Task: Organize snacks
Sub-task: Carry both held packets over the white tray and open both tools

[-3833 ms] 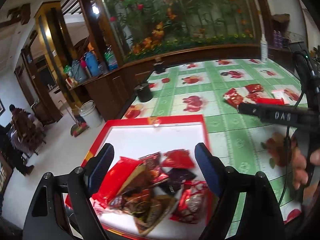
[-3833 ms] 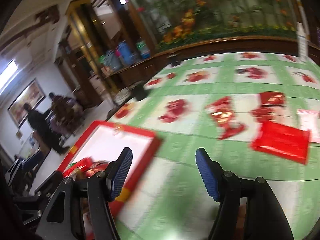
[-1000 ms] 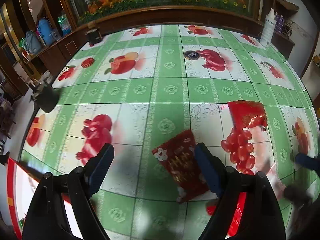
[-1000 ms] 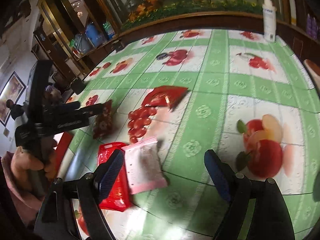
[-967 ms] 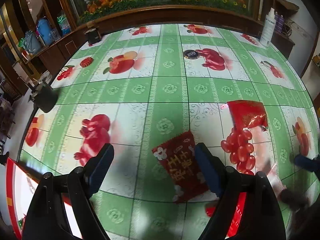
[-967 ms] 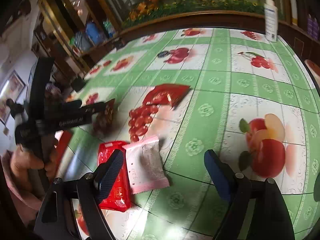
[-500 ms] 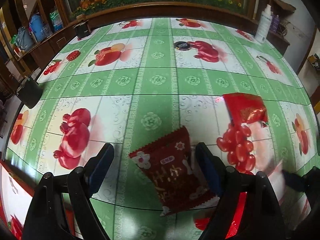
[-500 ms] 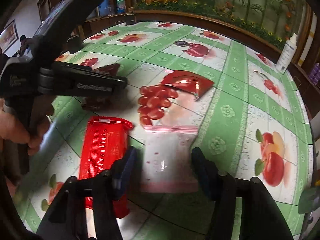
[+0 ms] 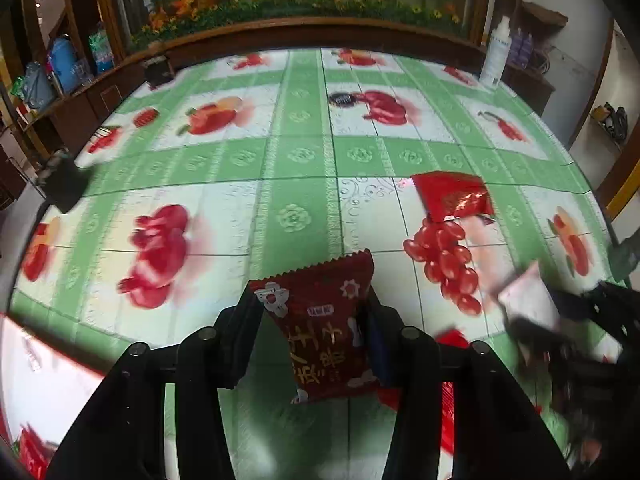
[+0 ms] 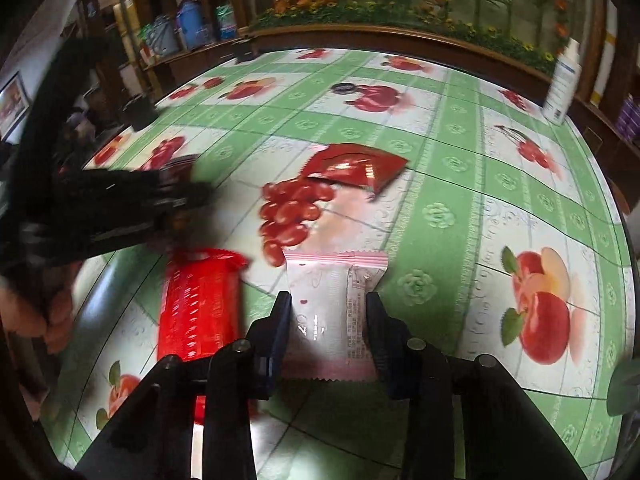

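Fruit-print tablecloth (image 9: 304, 160); wooden ledge (image 9: 320, 30); flowers (image 9: 304, 4) behind.

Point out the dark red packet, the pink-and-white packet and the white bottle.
dark red packet (image 9: 320, 322), left wrist view, printed front.
pink-and-white packet (image 10: 332, 312), right wrist view, its middle.
white bottle (image 10: 562, 80), right wrist view, its label.

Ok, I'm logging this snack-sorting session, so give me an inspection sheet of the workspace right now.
Surface: green fruit-print tablecloth.
Job's things: dark red packet between the left gripper's fingers; pink-white packet between the right gripper's; shiny red packet and bright red packet lying loose; red-rimmed tray at the left edge.
Clutter: white bottle, small dark disc.
Grippers: left gripper and right gripper, each closed on its packet.
Cables: nothing seen.
Surroundings: wooden ledge with flowers behind.
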`<state>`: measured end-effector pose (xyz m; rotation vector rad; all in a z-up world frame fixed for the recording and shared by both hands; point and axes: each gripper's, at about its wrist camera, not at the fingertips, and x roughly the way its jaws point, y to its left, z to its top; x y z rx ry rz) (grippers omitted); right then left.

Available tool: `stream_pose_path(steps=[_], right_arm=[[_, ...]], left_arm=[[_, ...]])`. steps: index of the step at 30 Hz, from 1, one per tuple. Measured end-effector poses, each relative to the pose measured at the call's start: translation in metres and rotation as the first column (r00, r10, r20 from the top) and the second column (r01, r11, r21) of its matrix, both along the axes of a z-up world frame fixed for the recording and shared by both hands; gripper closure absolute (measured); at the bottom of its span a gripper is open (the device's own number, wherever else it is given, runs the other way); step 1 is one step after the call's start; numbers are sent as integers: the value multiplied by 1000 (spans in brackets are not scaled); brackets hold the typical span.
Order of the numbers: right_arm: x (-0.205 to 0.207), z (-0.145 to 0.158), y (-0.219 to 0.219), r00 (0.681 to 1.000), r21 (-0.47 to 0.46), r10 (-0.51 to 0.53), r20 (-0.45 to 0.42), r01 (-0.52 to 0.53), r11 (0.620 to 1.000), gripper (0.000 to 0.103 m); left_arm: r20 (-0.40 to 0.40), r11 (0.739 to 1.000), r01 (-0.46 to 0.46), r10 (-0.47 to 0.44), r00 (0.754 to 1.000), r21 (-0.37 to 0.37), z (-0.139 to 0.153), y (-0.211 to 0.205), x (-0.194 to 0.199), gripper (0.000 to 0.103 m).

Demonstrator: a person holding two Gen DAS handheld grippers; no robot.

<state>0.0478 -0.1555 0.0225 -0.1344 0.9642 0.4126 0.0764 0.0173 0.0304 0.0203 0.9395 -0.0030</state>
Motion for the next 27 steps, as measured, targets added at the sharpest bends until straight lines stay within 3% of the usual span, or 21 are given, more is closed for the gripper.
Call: stream_pose_path(steps=[8, 14, 17, 22, 27], right_arm=[[5, 9, -18, 994, 76, -104, 32, 102, 992, 66], [5, 15, -23, 984, 149, -167, 60, 156, 976, 66], [2, 19, -18, 983, 237, -177, 43, 162, 958, 66], [-20, 30, 30, 992, 302, -97, 78, 69, 951, 66], [-47, 32, 109, 996, 346, 51, 67, -71, 936, 66]], left_arm=[[129, 999, 18, -14, 991, -34, 43, 19, -80, 58], [178, 997, -13, 26, 984, -74, 59, 51, -139, 58], [204, 996, -47, 62, 977, -78, 66, 73, -166, 58], [235, 990, -112, 129, 963, -87, 75, 112, -196, 58], [253, 977, -198, 212, 944, -80, 77, 154, -213, 58]])
